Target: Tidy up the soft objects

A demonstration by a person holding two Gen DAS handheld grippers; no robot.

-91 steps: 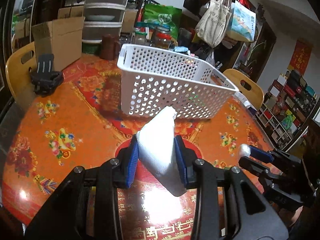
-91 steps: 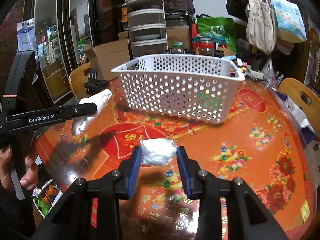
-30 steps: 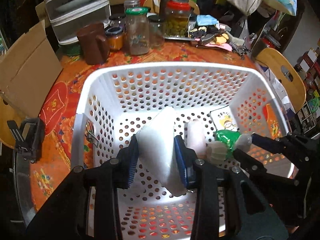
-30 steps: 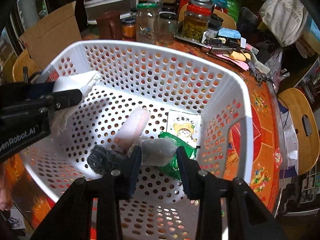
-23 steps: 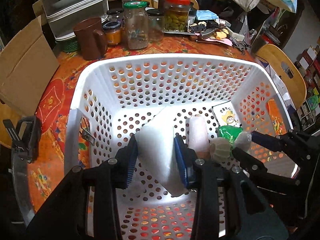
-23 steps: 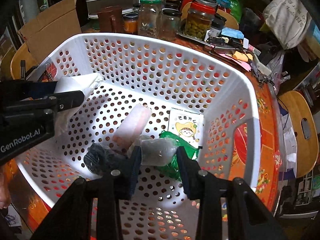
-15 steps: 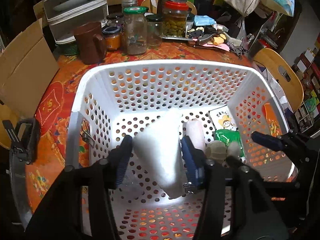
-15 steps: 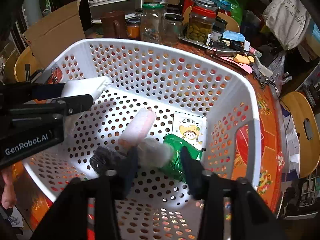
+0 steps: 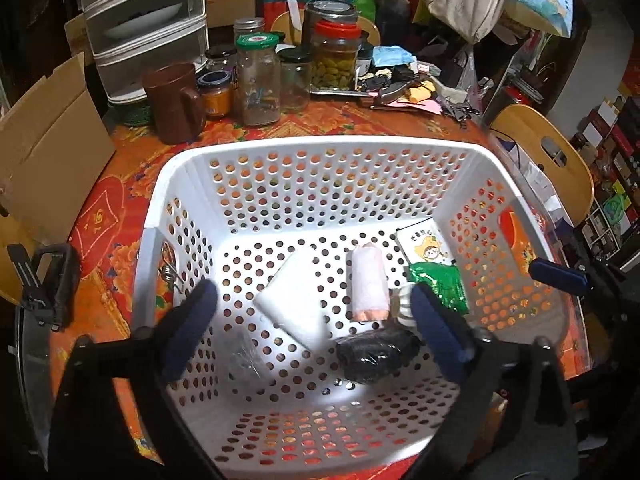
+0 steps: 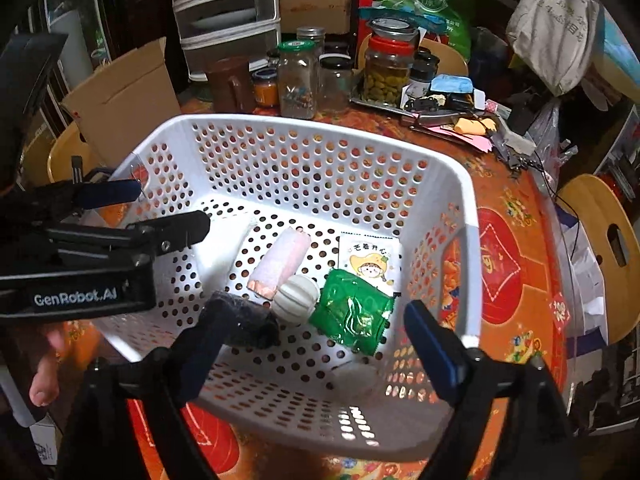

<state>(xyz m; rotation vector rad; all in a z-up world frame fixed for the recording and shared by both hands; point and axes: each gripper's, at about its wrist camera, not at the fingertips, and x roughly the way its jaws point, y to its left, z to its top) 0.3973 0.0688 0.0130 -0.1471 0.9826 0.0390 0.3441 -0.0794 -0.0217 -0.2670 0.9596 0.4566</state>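
Observation:
The white perforated basket (image 9: pixel 160 200) (image 10: pixel 468 216) stands on the orange table. My left gripper (image 9: pixel 312 328) hovers over it, its jaws opening wide with nothing pressed between them. Below it the white soft pack (image 9: pixel 294 304) (image 10: pixel 218 248) lies on the basket floor. My right gripper (image 10: pixel 316 350) is also opening and grips nothing. A small clear-wrapped white bundle (image 10: pixel 356 378) rests on the floor beneath it. Also inside are a pink roll (image 9: pixel 368 284), a ribbed white ball (image 10: pixel 295 294), a green packet (image 10: pixel 352 312), a black bundle (image 9: pixel 376 354) and a cartoon card (image 10: pixel 370 260).
Behind the basket stand glass jars (image 9: pixel 256 80), a brown mug (image 9: pixel 174 102), stacked plastic drawers (image 9: pixel 148 32) and a cardboard box (image 9: pixel 44 148). A wooden chair (image 9: pixel 548 156) is at the right, a black clamp (image 9: pixel 48 284) at the table's left edge.
Both grippers went from shut to wide open. The white pack left the left jaws and the small wrapped bundle left the right jaws; both now lie in the basket. Both hands rose slightly.

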